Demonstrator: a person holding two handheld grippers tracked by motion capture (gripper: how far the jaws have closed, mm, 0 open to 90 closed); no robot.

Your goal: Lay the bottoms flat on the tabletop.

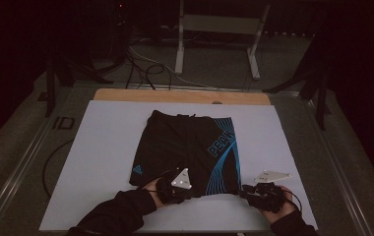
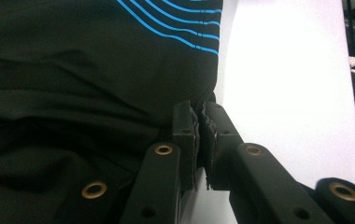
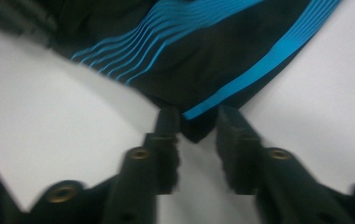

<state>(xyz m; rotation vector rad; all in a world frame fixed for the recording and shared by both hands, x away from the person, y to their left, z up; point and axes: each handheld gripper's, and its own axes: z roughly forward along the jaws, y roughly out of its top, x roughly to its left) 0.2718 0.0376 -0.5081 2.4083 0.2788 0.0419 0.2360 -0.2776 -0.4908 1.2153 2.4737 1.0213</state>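
Black shorts (image 1: 185, 147) with blue curved stripes and blue lettering lie flat on the white board (image 1: 101, 147), waistband at the far side. My left gripper (image 1: 186, 193) sits at the near hem, toward the middle. In the left gripper view its jaws (image 2: 199, 116) stand pressed together with the black hem of the shorts (image 2: 73, 70) pinched at their tips. My right gripper (image 1: 242, 190) is at the shorts' near right corner. In the right gripper view it (image 3: 196, 123) is open, and the striped corner of the shorts (image 3: 203, 60) lies between the jaws without being pressed.
The white board covers a wooden table top (image 1: 175, 96) whose far edge shows. Metal rails run along both sides. Beyond the table, cables (image 1: 140, 69) lie on the floor beside a white stand (image 1: 214, 29). Bare board lies left and right of the shorts.
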